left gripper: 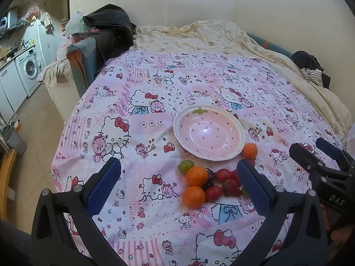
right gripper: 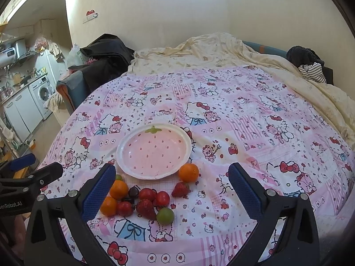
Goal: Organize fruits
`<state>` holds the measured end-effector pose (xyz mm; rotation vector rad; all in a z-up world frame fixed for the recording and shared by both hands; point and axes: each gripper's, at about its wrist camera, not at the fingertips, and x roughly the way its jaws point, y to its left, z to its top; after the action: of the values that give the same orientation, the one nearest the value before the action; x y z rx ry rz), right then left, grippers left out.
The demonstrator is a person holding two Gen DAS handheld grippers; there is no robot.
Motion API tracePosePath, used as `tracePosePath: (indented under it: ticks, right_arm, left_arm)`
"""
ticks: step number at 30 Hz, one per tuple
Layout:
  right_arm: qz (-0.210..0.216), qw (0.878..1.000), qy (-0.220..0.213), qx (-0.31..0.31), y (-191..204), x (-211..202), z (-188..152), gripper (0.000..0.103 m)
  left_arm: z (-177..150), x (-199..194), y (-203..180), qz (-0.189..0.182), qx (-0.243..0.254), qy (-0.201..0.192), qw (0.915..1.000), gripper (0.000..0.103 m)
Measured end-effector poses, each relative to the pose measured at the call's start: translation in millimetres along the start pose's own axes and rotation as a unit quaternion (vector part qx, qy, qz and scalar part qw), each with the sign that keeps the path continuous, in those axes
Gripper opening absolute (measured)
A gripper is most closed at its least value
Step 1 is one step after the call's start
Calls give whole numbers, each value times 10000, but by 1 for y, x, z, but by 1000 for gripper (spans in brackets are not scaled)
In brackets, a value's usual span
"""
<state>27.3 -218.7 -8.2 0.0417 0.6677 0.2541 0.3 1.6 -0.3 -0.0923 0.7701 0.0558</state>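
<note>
From the left wrist view, the left gripper (left gripper: pixel 178 180) hangs released over the near part of the pink cartoon-print bedspread (left gripper: pixel 137 119), its blue-padded fingers (left gripper: pixel 104 186) spread wide with nothing between them; the strawberry-patterned bowl (left gripper: pixel 233 130) sits ahead near the bedspread's middle, empty, its green-leaf mark turned toward the far edge; the fruit pile (left gripper: pixel 208 182) lies just short of the bowl's near rim, its long axis running left to right, with one orange (left gripper: pixel 249 150) apart at the bowl's right rim; the right gripper (left gripper: pixel 319 153) shows at the right edge, its jaws apart.

From the right wrist view, the right gripper (right gripper: pixel 172 184) is likewise released and holds nothing; the bowl (right gripper: pixel 124 146) lies ahead and left, leaf mark (right gripper: pixel 153 130) pointing to the far edge; the fruit pile (right gripper: pixel 142 201) spreads near its front rim, a green grape (right gripper: pixel 165 216) nearest the camera, a strawberry (right gripper: pixel 180 189) tip pointing left beside the lone orange (right gripper: pixel 188 173); the left gripper (right gripper: pixel 33 166) enters at the left edge.
</note>
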Motion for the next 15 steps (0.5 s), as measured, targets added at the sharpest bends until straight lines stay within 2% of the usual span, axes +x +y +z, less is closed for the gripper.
tracePosePath:
  ticks: [15]
  right_arm:
    - [-24,10000,4,-27,1,0,0,103]
  left_arm:
    - [0,-1,1,-4,7,-30,10000,103]
